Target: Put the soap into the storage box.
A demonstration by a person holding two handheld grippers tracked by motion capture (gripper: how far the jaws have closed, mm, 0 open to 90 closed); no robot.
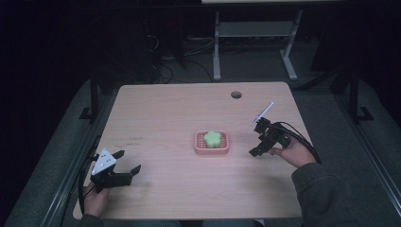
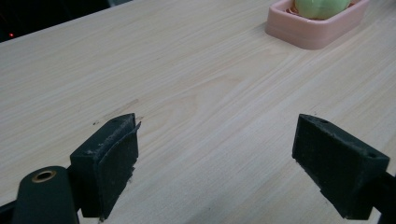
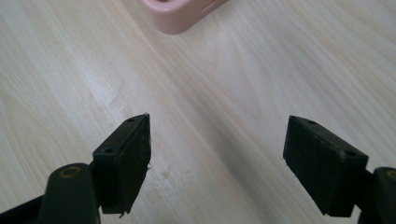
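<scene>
Pale green flower-shaped soap [image 1: 213, 137] is seen lying inside a pink rectangular plastic dish [image 1: 199, 144], which is set near the middle of the light wooden table [image 1: 170, 113]. Soap and dish are left untouched, with bare tabletop on every side.

The left gripper [image 1: 128, 161], topped by a grey three-cornered plate [image 1: 104, 161], is held low over the near left part of the table, well apart from the dish. Its black jaws are spread wide, and nothing is held between them. In the left gripper view, wood grain is seen across the whole gap, while the dish [image 2: 314, 31] with the soap [image 2: 322, 7] is seen far ahead, toward the upper right.

The right gripper [image 1: 258, 138] is held by a hand [image 1: 295, 153] to the right of the dish, near it but not touching. Its jaws are likewise parted wide and empty. In the right gripper view, only a corner of the pink dish [image 3: 180, 16] is caught at the top edge, beyond the open jaws.

A round hole [image 1: 236, 94] is cut in the table's far edge.
</scene>
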